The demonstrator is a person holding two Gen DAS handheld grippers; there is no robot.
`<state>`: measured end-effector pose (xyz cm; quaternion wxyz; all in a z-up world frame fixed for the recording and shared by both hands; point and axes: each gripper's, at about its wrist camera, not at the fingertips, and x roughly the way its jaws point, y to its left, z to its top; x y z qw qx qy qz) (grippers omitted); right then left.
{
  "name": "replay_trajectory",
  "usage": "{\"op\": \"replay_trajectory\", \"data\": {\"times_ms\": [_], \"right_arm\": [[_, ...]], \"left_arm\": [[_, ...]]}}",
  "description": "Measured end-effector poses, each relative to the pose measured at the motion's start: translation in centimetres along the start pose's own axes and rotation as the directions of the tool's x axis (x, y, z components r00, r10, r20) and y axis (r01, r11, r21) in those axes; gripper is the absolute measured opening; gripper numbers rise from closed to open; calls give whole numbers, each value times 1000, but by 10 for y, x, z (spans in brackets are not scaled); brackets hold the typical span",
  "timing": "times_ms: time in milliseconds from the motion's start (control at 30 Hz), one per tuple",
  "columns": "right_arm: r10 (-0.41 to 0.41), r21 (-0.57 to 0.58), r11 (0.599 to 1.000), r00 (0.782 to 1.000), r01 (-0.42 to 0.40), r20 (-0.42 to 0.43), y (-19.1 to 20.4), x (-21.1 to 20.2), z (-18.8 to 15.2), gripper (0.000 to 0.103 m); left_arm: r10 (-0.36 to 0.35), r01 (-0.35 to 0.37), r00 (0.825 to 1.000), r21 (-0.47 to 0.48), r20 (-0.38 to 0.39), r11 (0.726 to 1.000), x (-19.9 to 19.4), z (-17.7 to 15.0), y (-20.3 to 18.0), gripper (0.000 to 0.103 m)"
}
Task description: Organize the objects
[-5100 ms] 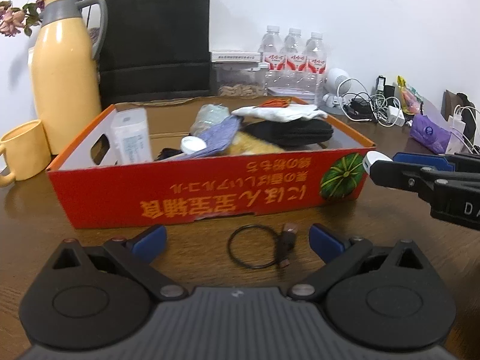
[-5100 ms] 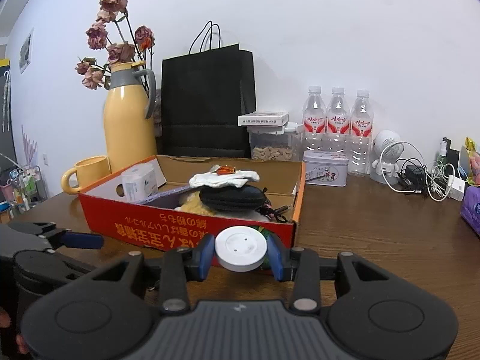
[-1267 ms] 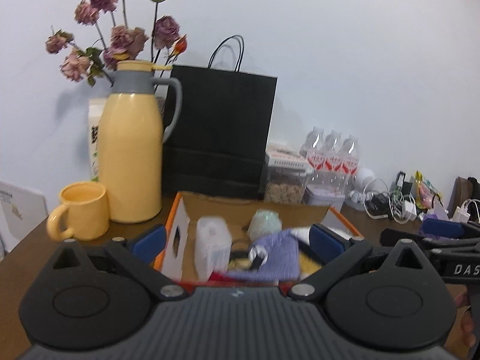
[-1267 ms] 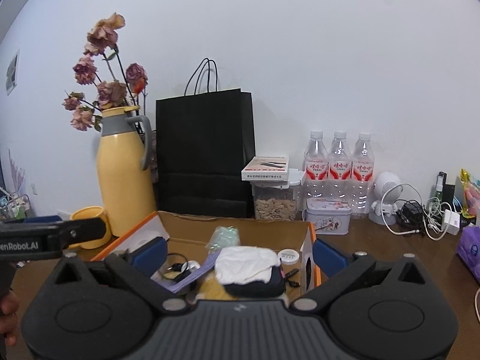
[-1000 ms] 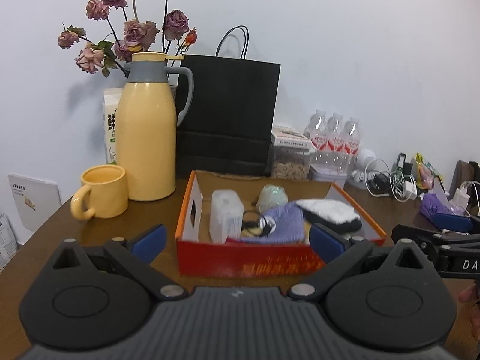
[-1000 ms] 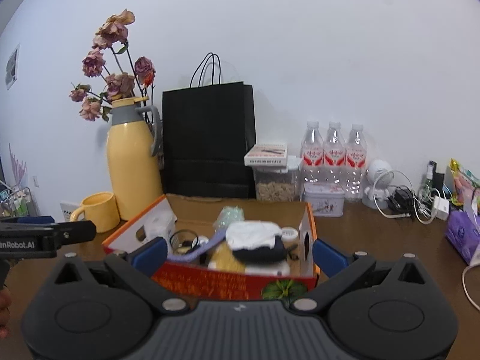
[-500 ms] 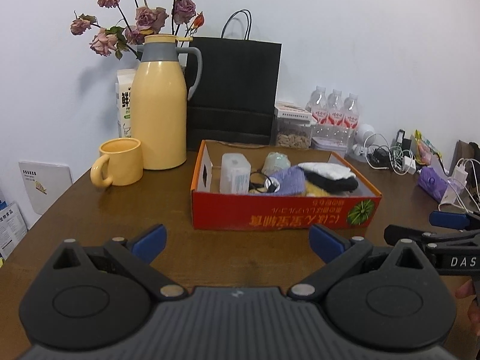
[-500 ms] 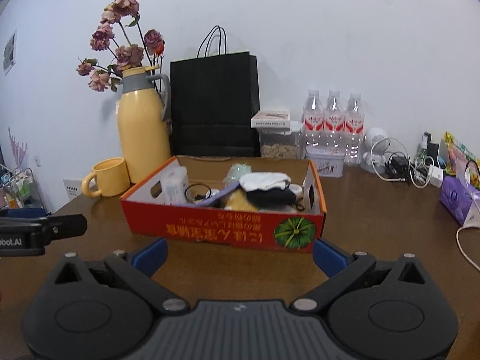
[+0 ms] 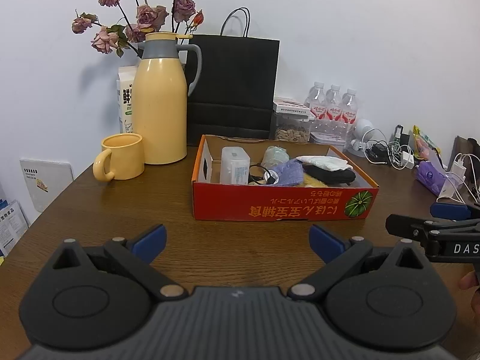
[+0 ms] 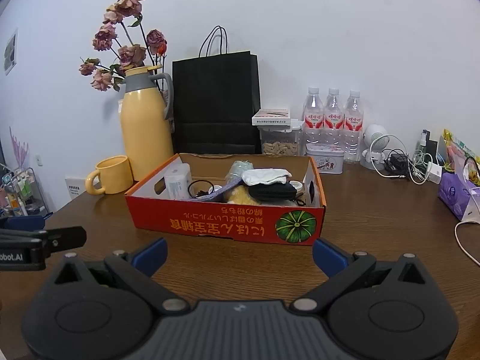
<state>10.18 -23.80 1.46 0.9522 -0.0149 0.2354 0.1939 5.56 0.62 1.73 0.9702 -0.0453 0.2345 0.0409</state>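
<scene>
Left gripper (image 9: 237, 241) and right gripper (image 10: 239, 255): jaws spread wide, nothing between them, both above the bare table (image 9: 126, 210) in front of the box (image 10: 228, 225). The red box sits mid-table and holds a white container (image 9: 235, 165), black cable (image 9: 260, 173), purple cloth (image 9: 286, 172), white cloth (image 10: 265, 176) and black pouch (image 10: 271, 191). A yellow mug (image 9: 120, 156) and yellow flask (image 9: 160, 105) stand left of the box; 3 bottles (image 10: 333, 117) stand behind it.

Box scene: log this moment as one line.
left tool: open, empty | right tool: open, empty | box: on table, filled, untouched | both tools in front of the box, clear of it
</scene>
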Motion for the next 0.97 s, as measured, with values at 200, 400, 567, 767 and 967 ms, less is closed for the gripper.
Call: {"op": "replay_trajectory", "data": {"times_ms": [200,400,567,767,967], "right_arm": [[0,1,1000,1000,0,1,0,0,0,103],[0,2,1000,1000,0,0,-1,0,0,103],[1,2,1000,1000,-1,-1,-2,0,0,103],[0,3,1000,1000,0,-1,-1,1,0,103],[0,3,1000,1000,0,-4,-3,1,-1,103]], "left_arm": [[2,-2,1000,6,4,1000,-3,0,-3,103],[2,-2,1000,11,8,1000,-2,2,-4,103],[2,-3,1000,13,6,1000,-1,2,-5,103],[0,0,1000,21,11,1000,0,0,-7,103],[-1,1,1000,31,16,1000,1,-1,-8,103]]}}
